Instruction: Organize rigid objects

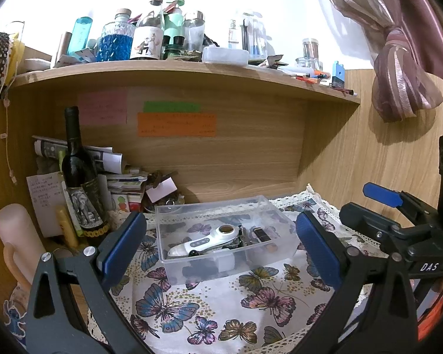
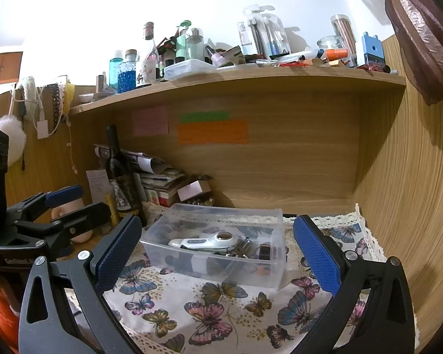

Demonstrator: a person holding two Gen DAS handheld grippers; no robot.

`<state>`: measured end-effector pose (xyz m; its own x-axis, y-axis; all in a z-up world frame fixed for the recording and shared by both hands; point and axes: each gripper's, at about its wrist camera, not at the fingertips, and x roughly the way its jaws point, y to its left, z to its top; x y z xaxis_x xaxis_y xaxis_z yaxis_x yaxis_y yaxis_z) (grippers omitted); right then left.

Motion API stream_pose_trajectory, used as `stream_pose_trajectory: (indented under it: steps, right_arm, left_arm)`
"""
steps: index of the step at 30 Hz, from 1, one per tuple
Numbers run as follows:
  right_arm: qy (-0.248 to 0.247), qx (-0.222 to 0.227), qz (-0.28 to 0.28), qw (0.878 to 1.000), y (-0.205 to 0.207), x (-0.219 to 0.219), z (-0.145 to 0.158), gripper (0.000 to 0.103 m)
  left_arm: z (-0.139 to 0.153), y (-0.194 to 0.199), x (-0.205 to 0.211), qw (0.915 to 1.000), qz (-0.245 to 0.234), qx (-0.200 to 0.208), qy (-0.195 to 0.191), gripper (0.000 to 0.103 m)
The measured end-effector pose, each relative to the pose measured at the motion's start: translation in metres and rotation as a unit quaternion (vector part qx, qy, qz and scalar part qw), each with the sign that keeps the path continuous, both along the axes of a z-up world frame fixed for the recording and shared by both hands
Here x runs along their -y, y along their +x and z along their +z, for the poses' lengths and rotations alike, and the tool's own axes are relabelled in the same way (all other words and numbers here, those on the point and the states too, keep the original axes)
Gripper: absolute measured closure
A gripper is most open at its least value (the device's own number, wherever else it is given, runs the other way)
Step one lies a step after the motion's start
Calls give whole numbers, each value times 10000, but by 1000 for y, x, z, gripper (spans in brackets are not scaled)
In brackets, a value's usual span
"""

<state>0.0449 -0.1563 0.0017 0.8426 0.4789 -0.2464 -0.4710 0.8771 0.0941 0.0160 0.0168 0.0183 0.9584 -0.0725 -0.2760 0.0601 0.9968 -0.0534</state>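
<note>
A clear plastic box (image 1: 168, 230) stands on the butterfly cloth (image 1: 215, 303) under the wooden shelf. In it lie a white handheld device (image 1: 203, 242) with a round brown window, some dark small items and metal pieces. My left gripper (image 1: 221, 244) is open and empty, its blue pads on either side of the box, held back from it. In the right wrist view the same box (image 2: 276, 274) with the white device (image 2: 203, 243) sits ahead of my right gripper (image 2: 218, 250), which is open and empty. The right gripper also shows in the left wrist view (image 1: 398, 221).
A dark wine bottle (image 1: 81, 174), stacked papers (image 1: 115, 177) and a pale pink mug (image 1: 17, 236) crowd the left corner. The shelf (image 1: 192, 70) above carries several bottles and jars. A wooden side wall (image 2: 404, 191) closes the right. A curtain (image 1: 398, 59) hangs at upper right.
</note>
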Motion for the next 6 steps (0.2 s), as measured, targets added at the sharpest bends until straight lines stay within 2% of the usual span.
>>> stream_pose_trajectory:
  steps: [6]
  right_arm:
    - [0, -55, 1, 10000, 4, 1, -2, 0]
  left_arm:
    - [-1, 2, 0, 10000, 9, -7, 26, 0]
